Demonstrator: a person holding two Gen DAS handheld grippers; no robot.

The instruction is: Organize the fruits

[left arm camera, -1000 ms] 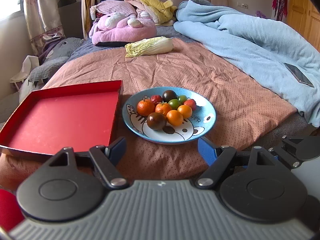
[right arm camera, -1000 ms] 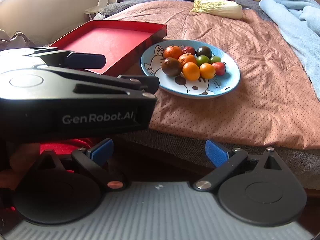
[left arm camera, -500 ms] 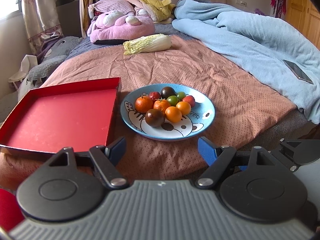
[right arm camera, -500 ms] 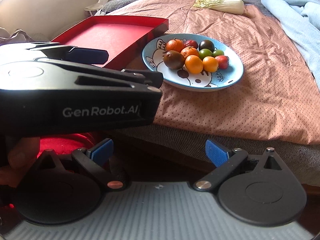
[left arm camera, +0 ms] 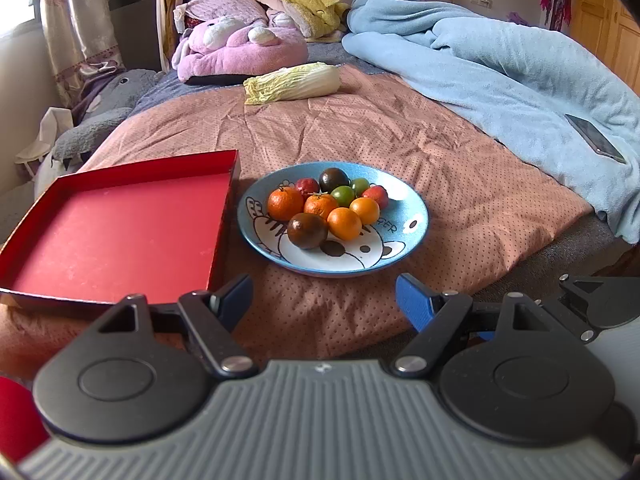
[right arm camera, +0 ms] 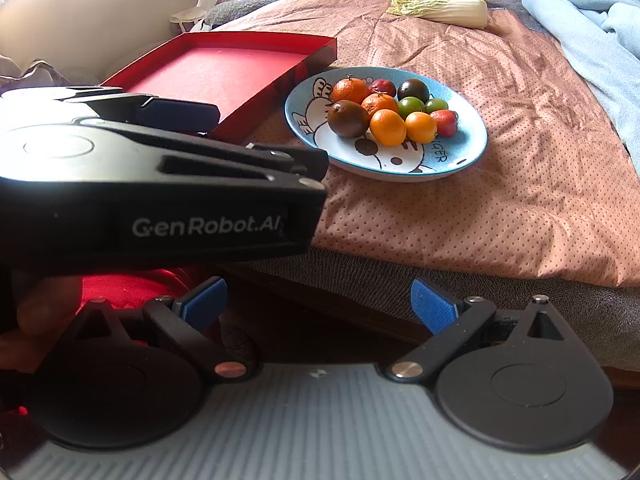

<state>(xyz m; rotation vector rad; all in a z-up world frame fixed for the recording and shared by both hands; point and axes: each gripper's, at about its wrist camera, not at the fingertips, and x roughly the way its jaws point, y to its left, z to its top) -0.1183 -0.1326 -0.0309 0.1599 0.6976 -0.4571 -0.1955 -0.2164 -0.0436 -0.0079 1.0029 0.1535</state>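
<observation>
A blue cartoon plate (left arm camera: 416,224) (right arm camera: 468,152) lies on the brown bedspread, holding several small fruits: oranges (left arm camera: 285,203) (right arm camera: 387,127), a dark brown fruit (left arm camera: 307,230) (right arm camera: 347,118), green ones (left arm camera: 343,195) and red ones (left arm camera: 376,196). An empty red tray (left arm camera: 116,228) (right arm camera: 224,68) sits just left of the plate. My left gripper (left arm camera: 324,300) is open, short of the plate at the bed's near edge. My right gripper (right arm camera: 318,308) is open too, lower and off the bed's edge; the left gripper's body (right arm camera: 160,188) fills its left view.
A napa cabbage (left arm camera: 292,82) (right arm camera: 440,8) lies further back on the bedspread. Behind it are pink and grey plush toys (left arm camera: 240,48). A light blue blanket (left arm camera: 500,72) with a phone (left arm camera: 596,140) on it covers the right side. A hand (right arm camera: 36,320) holds the left gripper.
Both views have drifted slightly: the plate sits a little lower in the right wrist view and a little higher in the left. Both grippers stay open and empty.
</observation>
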